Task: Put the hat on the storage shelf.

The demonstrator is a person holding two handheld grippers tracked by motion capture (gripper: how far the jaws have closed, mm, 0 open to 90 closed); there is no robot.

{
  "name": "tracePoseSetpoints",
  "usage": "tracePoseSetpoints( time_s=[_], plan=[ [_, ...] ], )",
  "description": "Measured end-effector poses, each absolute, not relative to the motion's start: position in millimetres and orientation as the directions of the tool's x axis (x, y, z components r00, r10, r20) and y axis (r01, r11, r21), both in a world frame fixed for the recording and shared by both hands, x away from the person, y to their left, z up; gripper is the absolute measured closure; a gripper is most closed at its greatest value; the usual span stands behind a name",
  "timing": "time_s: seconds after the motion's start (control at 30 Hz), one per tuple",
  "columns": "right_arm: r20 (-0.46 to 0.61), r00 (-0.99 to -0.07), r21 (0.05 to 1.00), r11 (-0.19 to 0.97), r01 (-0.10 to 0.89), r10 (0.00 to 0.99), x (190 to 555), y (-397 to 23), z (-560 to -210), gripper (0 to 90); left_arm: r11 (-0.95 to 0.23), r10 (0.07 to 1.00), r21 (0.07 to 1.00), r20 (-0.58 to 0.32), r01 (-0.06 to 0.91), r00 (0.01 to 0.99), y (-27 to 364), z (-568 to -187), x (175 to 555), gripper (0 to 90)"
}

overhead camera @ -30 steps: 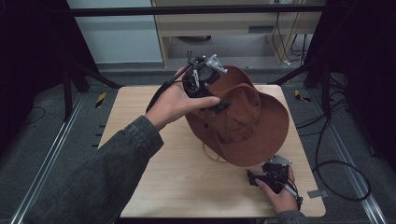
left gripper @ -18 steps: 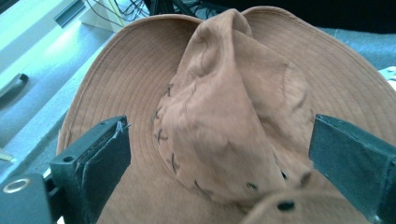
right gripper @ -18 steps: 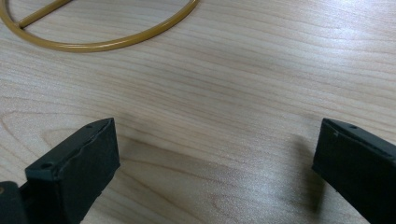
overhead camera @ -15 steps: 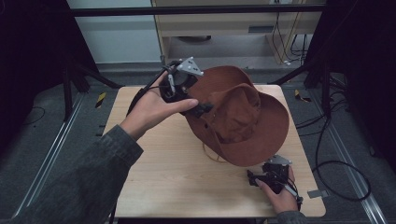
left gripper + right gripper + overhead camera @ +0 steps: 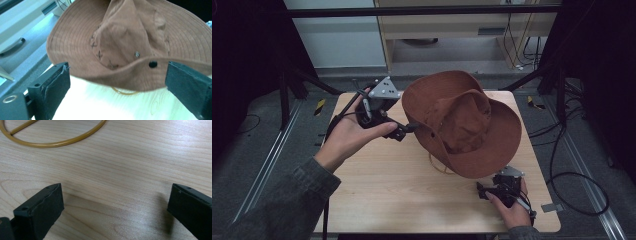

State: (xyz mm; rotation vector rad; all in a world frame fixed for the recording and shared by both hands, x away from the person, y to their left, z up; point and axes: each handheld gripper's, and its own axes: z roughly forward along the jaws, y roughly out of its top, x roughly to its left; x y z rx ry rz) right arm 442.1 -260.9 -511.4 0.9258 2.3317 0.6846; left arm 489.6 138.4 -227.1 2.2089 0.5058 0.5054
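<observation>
A brown wide-brimmed hat [image 5: 462, 122] lies crown-up on the wooden table [image 5: 387, 185], its brim lifted on the left side. Its yellow-brown cord [image 5: 439, 167] loops out from under the front brim. My left gripper [image 5: 406, 131] is held just left of the hat, jaws open and pointing at the brim. In the left gripper view the hat [image 5: 130, 42] sits beyond the wide-apart jaws of that gripper [image 5: 118, 77], with nothing between them. My right gripper [image 5: 484, 191] rests low by the table's front right corner, open [image 5: 115, 200] over bare wood, with the cord [image 5: 50, 143] ahead of it.
A pale cabinet [image 5: 452, 25] stands beyond the table's far edge. Black frame legs [image 5: 557, 85] and cables [image 5: 577, 175] lie on the floor to the right. Bare wood [image 5: 377, 165] stretches across the table's front left.
My left gripper has drawn back leftward from on top of the hat's crown to beside its left brim. The right gripper has stayed put.
</observation>
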Motion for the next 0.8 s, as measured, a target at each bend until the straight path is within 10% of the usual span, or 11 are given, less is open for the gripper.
tracePoseSetpoints(
  time_s=[0.8],
  plan=[
    [-0.3, -0.624, 0.618, 0.645, 0.45, 0.722, 443, -262, -511, 0.4, -0.609, 0.557, 0.742, 0.147, 0.281, 0.818, 199, -328, 476, 4.1]
  ],
)
